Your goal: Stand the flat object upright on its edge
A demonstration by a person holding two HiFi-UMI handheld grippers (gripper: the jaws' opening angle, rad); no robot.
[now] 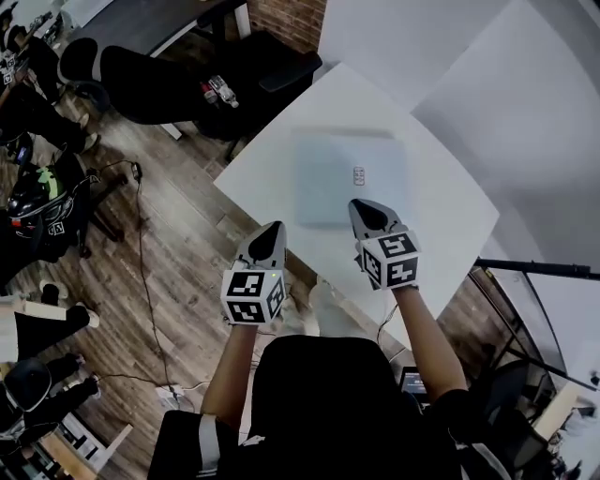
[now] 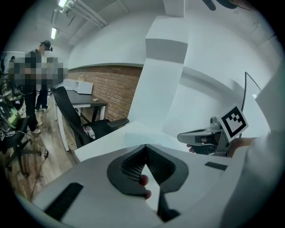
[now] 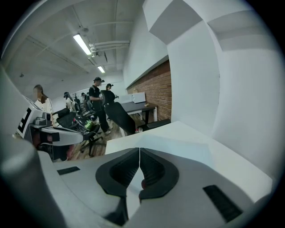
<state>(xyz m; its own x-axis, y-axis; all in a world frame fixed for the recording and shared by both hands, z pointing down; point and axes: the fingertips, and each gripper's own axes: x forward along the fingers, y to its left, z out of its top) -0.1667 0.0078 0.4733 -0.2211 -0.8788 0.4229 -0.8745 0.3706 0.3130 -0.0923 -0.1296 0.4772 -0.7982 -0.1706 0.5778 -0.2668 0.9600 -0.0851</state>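
Note:
A small flat white object (image 1: 359,175) with dark markings lies flat on a pale blue mat (image 1: 323,187), in the middle of a white table (image 1: 450,225). My right gripper (image 1: 358,204) hovers over the mat's near edge, just short of the object, its jaws shut with nothing between them. My left gripper (image 1: 274,228) is held off the table's near left edge, over the floor, also shut and empty. In the left gripper view the shut jaw tips (image 2: 145,146) point across the table and the right gripper (image 2: 200,136) shows at the right. The right gripper view shows its own shut tips (image 3: 140,149).
Black office chairs (image 1: 150,80) stand beyond the table's far left corner, with a dark desk (image 1: 155,23) behind them. Cables (image 1: 141,244) run over the wooden floor. A black stand (image 1: 534,269) reaches in at the right. People stand in the distance (image 3: 99,104).

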